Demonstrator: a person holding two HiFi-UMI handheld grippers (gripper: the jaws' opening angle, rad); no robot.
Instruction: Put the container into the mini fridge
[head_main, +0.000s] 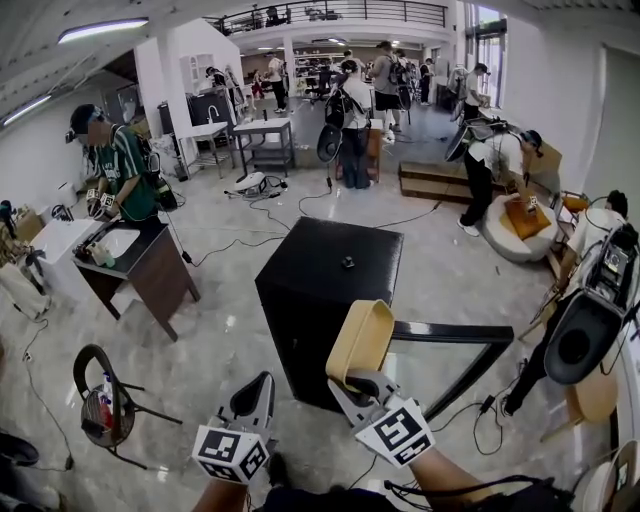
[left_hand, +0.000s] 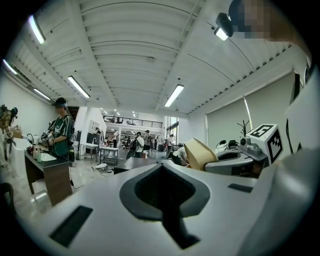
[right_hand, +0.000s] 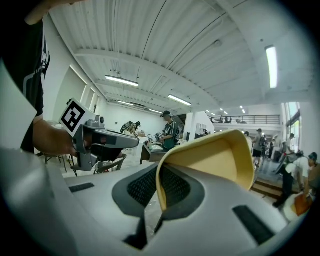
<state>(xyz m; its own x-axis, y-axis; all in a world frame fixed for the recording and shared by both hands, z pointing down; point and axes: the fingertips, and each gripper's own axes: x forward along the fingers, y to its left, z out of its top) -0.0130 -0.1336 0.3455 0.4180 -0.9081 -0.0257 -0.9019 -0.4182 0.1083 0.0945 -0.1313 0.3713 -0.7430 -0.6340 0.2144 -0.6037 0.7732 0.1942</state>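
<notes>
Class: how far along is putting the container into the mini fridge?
Done: the mini fridge has its door open. In hand: the right gripper is shut on the rim of the yellow container, outside the fridge; the left gripper is shut, empty. Left: place the container inside and release.

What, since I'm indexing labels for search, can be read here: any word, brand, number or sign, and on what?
No readable text in any view.
Left gripper, right gripper: cubes carry square patterns only, no letters.
Green jersey: print too small to read.
Container: plain, no label.
</notes>
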